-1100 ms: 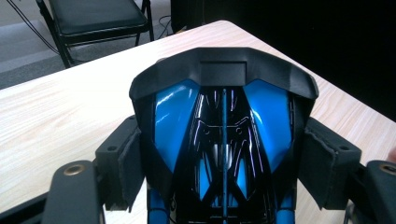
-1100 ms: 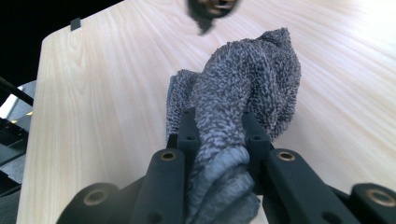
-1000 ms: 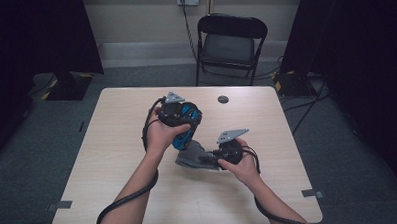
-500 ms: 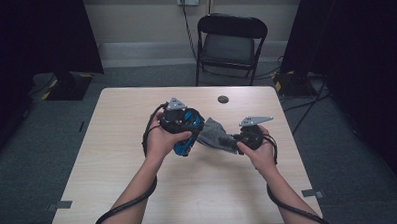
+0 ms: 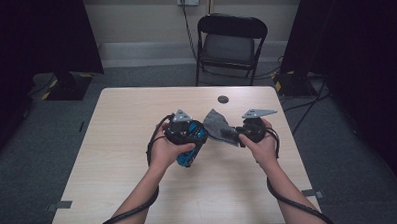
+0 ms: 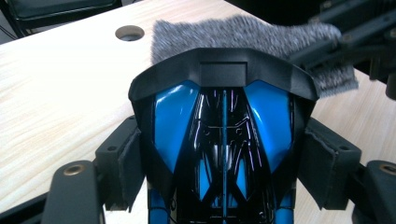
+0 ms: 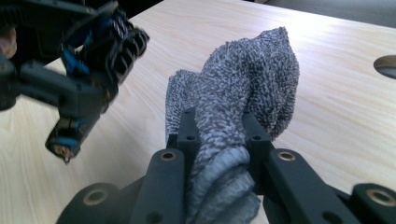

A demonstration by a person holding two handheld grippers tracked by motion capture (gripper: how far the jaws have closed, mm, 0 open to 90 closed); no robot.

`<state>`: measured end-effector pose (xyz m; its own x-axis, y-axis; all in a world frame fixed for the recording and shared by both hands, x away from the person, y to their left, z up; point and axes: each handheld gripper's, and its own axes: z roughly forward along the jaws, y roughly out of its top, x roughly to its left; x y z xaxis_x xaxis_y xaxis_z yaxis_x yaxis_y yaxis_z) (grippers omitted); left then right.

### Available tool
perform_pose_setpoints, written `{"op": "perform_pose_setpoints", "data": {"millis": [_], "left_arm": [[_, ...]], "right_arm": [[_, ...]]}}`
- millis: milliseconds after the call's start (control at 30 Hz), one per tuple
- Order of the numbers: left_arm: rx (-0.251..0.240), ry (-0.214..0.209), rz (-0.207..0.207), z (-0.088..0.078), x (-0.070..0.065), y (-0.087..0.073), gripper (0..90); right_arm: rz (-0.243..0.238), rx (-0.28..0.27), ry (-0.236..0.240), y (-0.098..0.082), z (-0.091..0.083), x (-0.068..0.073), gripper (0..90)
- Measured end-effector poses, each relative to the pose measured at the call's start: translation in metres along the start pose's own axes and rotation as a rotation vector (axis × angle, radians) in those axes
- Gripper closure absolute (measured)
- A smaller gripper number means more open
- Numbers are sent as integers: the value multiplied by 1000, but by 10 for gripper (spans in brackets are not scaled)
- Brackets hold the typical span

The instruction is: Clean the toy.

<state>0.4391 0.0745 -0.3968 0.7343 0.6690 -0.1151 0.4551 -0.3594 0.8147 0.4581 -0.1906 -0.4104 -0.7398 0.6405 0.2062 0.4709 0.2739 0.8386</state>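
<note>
My left gripper (image 5: pixel 191 135) is shut on a glossy blue and black toy car (image 5: pixel 188 151), held above the middle of the table. Its pads (image 6: pixel 128 158) press on the car's (image 6: pixel 224 130) two sides. My right gripper (image 5: pixel 233 134) is shut on a grey knitted cloth (image 5: pixel 216 122), which bunches between its jaws (image 7: pixel 219 135) and hangs above the tabletop. The cloth (image 6: pixel 243 32) lies just past the car's black wing; whether they touch I cannot tell. In the right gripper view the cloth (image 7: pixel 243 93) is in the middle and the car (image 7: pixel 93 56) at the upper left.
The light wooden table (image 5: pixel 139 184) has a round cable hole (image 5: pixel 223 99) near its far edge. A black folding chair (image 5: pixel 231 41) stands behind the table. Cables trail from both grippers over the near edge.
The right gripper lifted the cloth off the table and carried it up and to the right, beside the car. The left hand sank a little with the car.
</note>
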Motion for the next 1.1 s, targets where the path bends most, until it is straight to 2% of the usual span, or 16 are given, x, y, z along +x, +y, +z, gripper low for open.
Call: {"op": "perform_pose_setpoints", "data": {"millis": [133,233,467,633,733,800,967,1100], "left_arm": [[8,-4,18,3,-3,0,255],[17,-11,21,5,-5,0,254],[23,-4,13,8,-2,2,254],[28,10,10,7,1,4,254],[18,3,-8,5,2,5,254],[14,10,-4,4,3,6,254],[21,15,-27,4,9,7,254],[30,19,-23,5,10,9,254]], "right_arm": [[-14,5,-1,4,2,3,744],[-23,-1,16,6,4,7,743],[-63,-3,60,9,9,19,744],[-90,9,74,8,12,26,745],[-87,12,83,6,14,26,745],[-86,14,93,4,15,27,744],[-83,13,107,0,18,29,745],[-87,24,111,-2,21,31,745]]}}
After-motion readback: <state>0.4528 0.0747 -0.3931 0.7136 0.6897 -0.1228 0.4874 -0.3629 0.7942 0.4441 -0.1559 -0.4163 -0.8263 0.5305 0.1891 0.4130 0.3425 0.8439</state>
